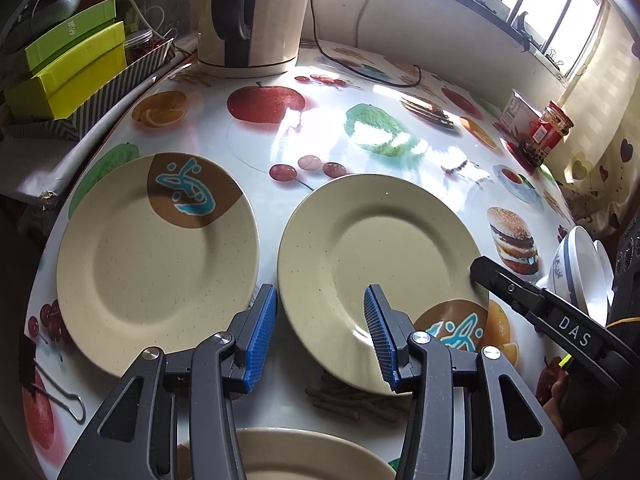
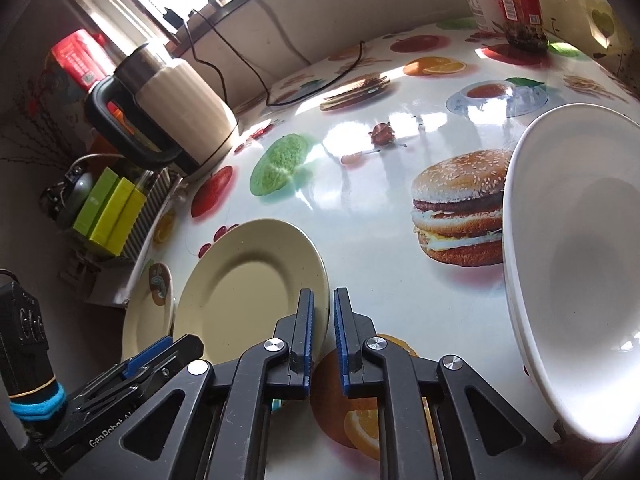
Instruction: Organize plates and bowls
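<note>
Right gripper [image 2: 322, 330] is being worked onto the near-right rim of the right plate [image 1: 380, 256]. Its fingers are a narrow gap apart with the rim between them; firm clamping cannot be confirmed from either view.

Left gripper [image 1: 320, 334] is being held wide apart above the gap between the two plates, nothing in it. The left plate [image 1: 156, 260] is lying flat just beside the right one, apparently not touching. A third plate [image 1: 296, 456] is partly visible at the near edge, under the left gripper. White bowls [image 2: 576, 272] are sitting at the far right of the table [image 1: 360, 92], well apart from the plates.

Judged step: the right plate is being gripped for stacking on the left one.

- Rim should be seated deep between the pads before closing; glazed surface is likely to slip.
- Plate should be kept level while lifted, clear of the neighbour's rim.
- It should be lowered centred, then released only once resting.
- Left gripper should be kept out of the travel path.
</note>
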The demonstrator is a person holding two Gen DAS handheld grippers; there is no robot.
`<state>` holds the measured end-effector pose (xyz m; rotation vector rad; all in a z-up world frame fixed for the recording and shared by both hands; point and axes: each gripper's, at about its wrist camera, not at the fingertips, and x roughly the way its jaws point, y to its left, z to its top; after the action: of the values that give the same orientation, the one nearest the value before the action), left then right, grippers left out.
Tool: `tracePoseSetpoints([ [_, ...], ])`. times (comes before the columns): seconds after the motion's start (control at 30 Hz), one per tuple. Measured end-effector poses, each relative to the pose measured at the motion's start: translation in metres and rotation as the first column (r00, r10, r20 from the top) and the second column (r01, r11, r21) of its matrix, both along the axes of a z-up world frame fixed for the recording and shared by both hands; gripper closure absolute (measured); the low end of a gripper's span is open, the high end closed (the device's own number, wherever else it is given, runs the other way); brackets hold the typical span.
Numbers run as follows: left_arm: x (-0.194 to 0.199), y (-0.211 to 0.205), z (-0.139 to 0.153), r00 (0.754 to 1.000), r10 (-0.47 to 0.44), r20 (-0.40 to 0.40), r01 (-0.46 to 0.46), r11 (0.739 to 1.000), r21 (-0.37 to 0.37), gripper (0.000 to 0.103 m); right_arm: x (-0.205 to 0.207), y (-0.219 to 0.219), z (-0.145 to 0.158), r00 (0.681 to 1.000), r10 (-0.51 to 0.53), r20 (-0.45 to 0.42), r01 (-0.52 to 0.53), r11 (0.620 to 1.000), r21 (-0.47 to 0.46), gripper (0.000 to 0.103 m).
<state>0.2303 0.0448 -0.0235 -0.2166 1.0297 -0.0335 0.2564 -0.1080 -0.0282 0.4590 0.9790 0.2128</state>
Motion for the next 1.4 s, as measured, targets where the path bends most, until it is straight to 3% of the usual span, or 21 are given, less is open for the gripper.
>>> tracePoseSetpoints([
  [0.17,0.004,0.001,-0.001,1.0,0.008,0.0,-0.008,1.0,0.0,0.06,0.004,0.002,-0.003,1.0,-0.001,-0.007,0.002,1.0,0.021,0.088],
  [0.33,0.005,0.008,-0.002,0.999,0.032,0.004,-0.032,0.999,-0.001,0.075,0.006,0.004,-0.004,1.0,0.005,-0.009,-0.005,1.0,0.027,0.088],
  [0.43,0.006,0.01,-0.002,0.999,0.038,0.008,-0.038,0.999,0.002,0.079,0.006,0.005,-0.004,1.0,0.006,-0.005,-0.006,1.0,0.023,0.088],
  [0.9,-0.005,0.011,0.004,0.999,0.039,0.031,-0.039,0.999,0.006,0.08,-0.001,0.006,0.001,1.0,0.02,0.005,-0.02,1.0,0.007,0.089],
  [1.4,-0.043,0.02,0.026,0.996,0.059,0.072,-0.059,0.998,-0.001,0.08,-0.036,0.015,0.029,0.995,0.081,0.056,-0.082,0.997,0.007,0.089],
])
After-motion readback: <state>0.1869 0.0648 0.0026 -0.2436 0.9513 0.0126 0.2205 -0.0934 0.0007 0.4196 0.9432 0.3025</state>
